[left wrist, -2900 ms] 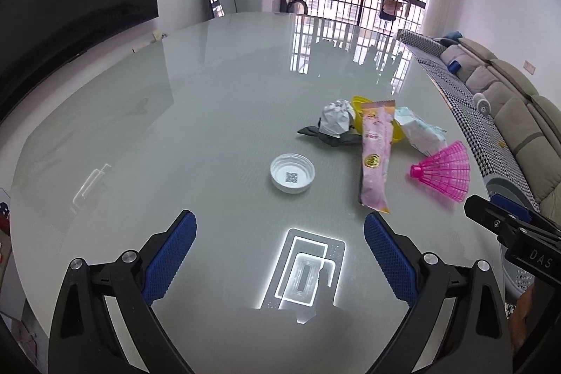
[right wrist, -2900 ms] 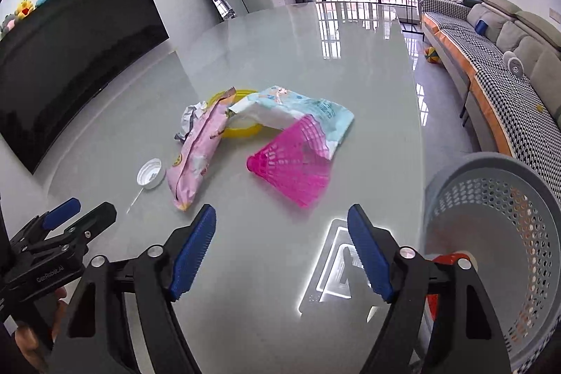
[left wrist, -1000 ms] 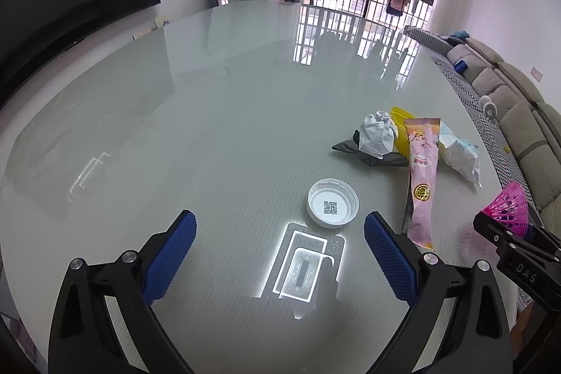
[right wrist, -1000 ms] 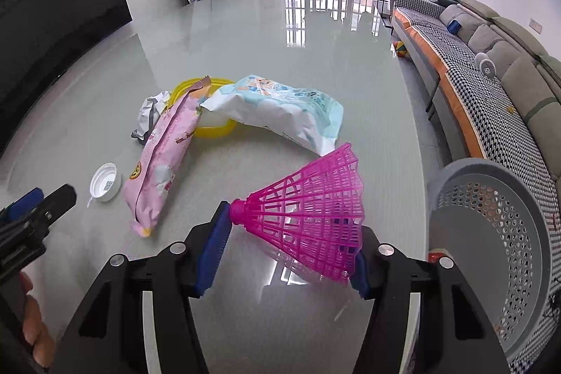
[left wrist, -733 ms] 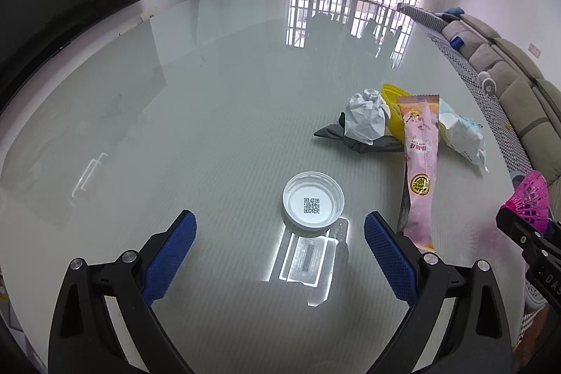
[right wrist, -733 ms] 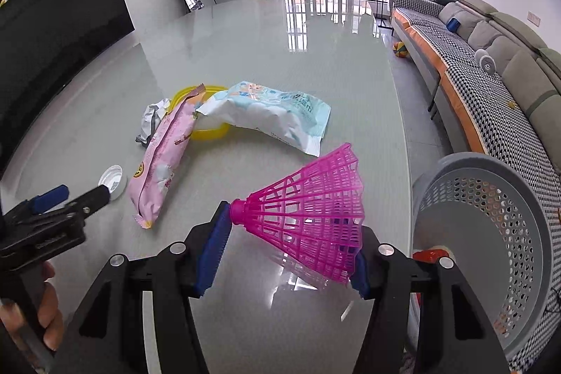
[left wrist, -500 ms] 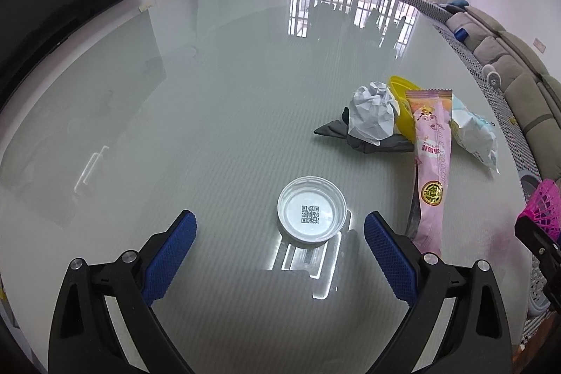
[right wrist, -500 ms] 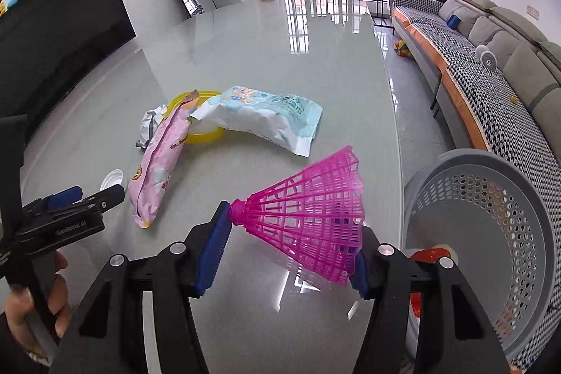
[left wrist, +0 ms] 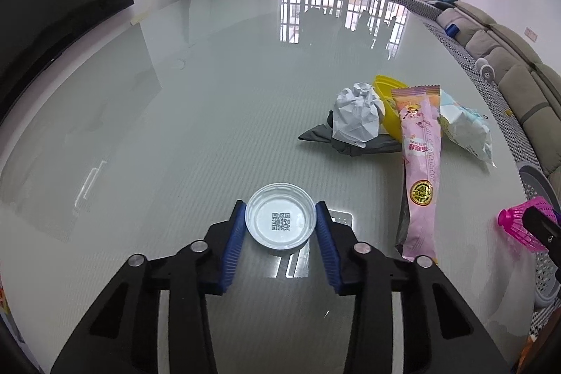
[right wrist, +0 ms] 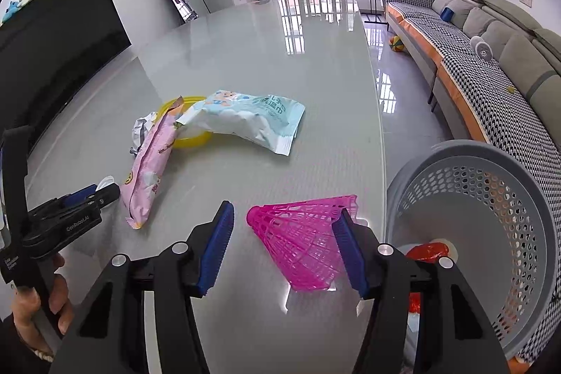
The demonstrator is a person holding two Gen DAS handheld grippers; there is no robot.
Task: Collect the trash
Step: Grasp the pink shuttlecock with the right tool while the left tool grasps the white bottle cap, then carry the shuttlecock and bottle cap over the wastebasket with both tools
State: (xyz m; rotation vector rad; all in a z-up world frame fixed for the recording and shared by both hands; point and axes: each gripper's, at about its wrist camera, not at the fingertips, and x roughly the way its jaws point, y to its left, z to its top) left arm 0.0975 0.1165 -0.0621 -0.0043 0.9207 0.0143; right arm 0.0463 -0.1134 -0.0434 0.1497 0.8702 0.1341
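Left gripper [left wrist: 280, 226], lower centre of left view: jaws closing, blue pads at both sides of white cap [left wrist: 279, 220] on table [left wrist: 175, 114]; seemingly touching its rim. Right gripper [right wrist: 283, 242], lower centre of right view: half-wide; pink shuttlecock [right wrist: 305, 239] against right pad, tip clear of left pad, grip uncertain. Grey basket [right wrist: 491, 233] at right edge. Pink wrapper [left wrist: 420, 170], paper ball [left wrist: 356, 116], blue packet [right wrist: 245, 116] mid-frame on table
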